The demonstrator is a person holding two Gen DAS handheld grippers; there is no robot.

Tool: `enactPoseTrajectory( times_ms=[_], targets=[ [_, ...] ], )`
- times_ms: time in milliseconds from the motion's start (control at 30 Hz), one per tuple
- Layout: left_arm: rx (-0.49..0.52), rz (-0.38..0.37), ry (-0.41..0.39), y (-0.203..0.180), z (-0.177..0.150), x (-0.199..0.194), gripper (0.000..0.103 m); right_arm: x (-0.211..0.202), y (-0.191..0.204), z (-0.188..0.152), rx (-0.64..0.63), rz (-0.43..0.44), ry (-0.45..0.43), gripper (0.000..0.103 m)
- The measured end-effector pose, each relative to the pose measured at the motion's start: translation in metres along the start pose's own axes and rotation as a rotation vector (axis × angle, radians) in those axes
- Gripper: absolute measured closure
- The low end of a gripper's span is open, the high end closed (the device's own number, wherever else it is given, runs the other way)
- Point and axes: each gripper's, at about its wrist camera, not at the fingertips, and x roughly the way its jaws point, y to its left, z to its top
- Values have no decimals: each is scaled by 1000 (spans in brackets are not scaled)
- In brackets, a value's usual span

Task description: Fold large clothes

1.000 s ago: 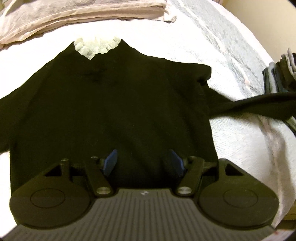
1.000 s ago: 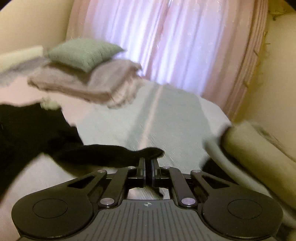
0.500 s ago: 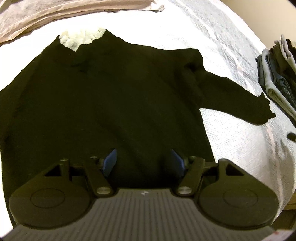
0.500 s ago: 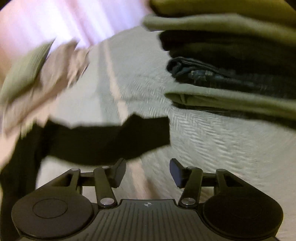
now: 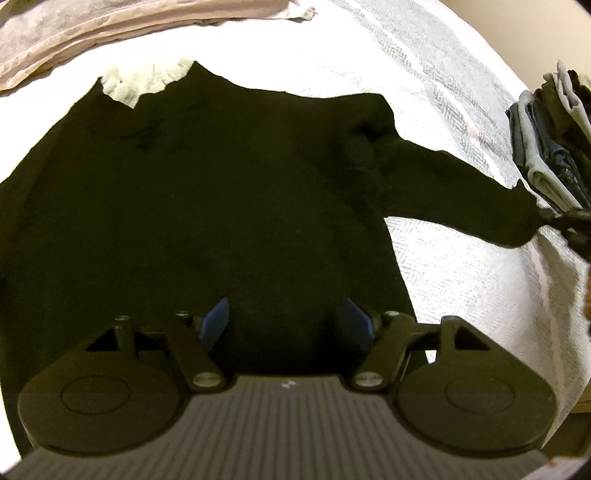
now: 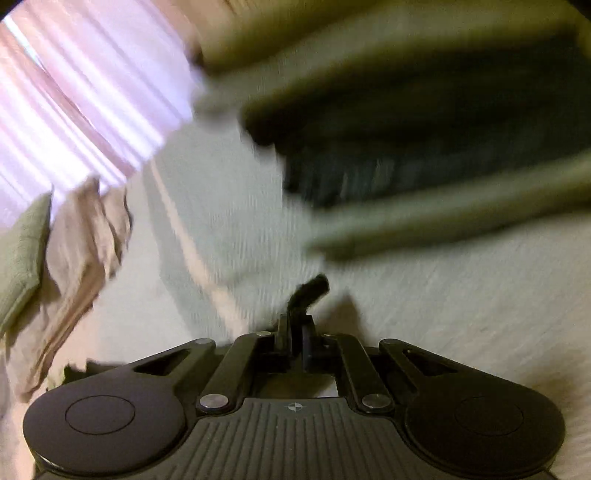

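The left gripper (image 5: 286,319) hangs over the lower body of the one black long-sleeved sweater (image 5: 207,206), its two blue-padded fingers (image 5: 214,321) spread and opening wider, with only flat cloth below them and nothing pinched. The sweater lies spread face-up on the bed's white herringbone-weave cover (image 5: 461,273). Its hem is hidden behind the gripper body, and its left sleeve is cut off at the frame's edge. One sleeve runs out to the right, where its cuff (image 5: 524,221) meets the dark tip of the right gripper (image 5: 565,218), itself mostly cut off by the picture's rim.

In the right wrist view the right gripper's fingers (image 6: 284,332) are pressed together on a small twist of black cloth, the sleeve cuff (image 6: 308,291), which sticks up just past them. That view is badly blurred.

Farther on, at the sweater's neck, sits one pale ruffled collar (image 5: 142,79). To the right, just beyond the cuff, stands one stack of folded clothes in olive, dark and grey layers (image 5: 550,147); how many pieces it holds cannot be counted, perhaps five or six. Across the head of the bed lies a beige folded blanket (image 5: 110,22), with one green cushion (image 6: 22,254) beside it and pink curtains (image 6: 74,96) behind.
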Motion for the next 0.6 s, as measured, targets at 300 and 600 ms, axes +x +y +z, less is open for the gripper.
enactPoseTrajectory(
  times_ms=[300,600],
  targets=[
    [-3,-16,-10,7,-3,-5,38,-11,-51,-14,3,-143,49,94],
    [-84,19,-8,35,-39,-30,38,-35,-22,-65,5,-236,139,67]
  ],
)
